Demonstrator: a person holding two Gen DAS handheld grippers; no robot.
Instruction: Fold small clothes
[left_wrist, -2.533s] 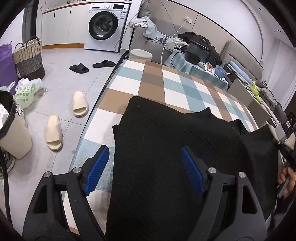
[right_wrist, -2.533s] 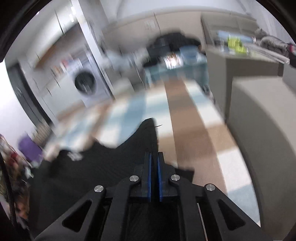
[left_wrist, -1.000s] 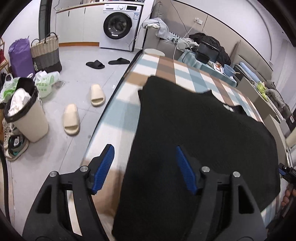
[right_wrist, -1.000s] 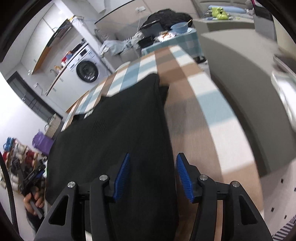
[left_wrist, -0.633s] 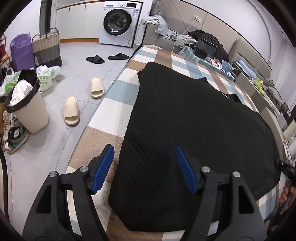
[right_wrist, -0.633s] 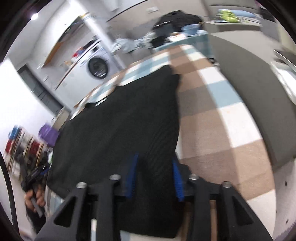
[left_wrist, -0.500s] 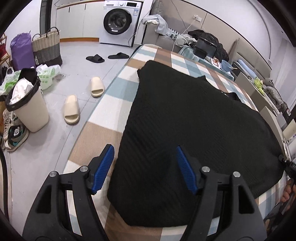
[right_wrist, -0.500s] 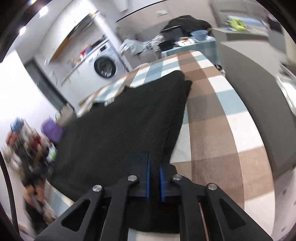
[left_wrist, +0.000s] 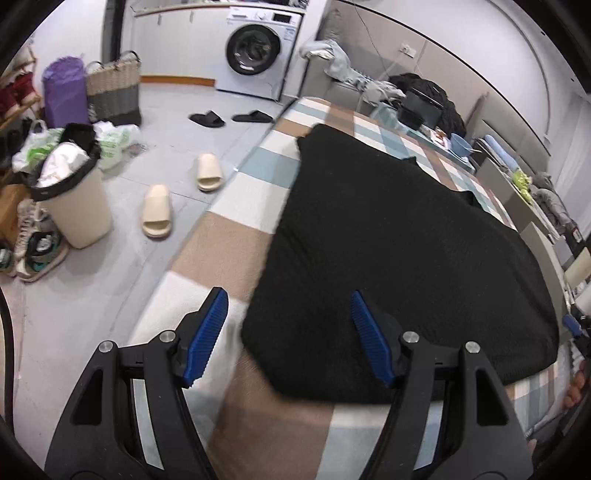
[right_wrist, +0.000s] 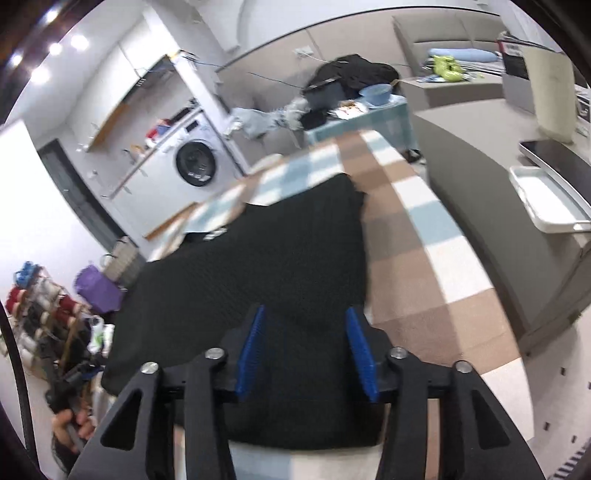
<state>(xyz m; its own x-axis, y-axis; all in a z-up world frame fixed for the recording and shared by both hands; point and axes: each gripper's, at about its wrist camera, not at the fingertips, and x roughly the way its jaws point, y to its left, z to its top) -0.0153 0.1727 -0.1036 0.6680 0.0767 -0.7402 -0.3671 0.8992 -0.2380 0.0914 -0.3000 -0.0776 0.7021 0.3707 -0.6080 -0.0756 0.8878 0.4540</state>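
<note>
1. My left hand-held gripper (left_wrist: 288, 334) hangs over the near left corner of the desk (left_wrist: 236, 240), its blue pads spread wide with nothing pinched; the near left edge of the black knit garment (left_wrist: 399, 251) lies below and between them.
2. My right hand-held gripper (right_wrist: 306, 354) has just been opening; its pads stand apart above the garment's near right corner, not pressing on it.
3. The garment lies spread flat on the checked desk cover, reaching from the near edge toward the far end.
4. On the floor to the left stand a lined bin (left_wrist: 72, 195) and a pair of cream slippers (left_wrist: 181, 201).
5. Farther off sit black slippers (left_wrist: 229, 118), a woven basket (left_wrist: 114, 92) and a washing machine (left_wrist: 258, 51).
</note>
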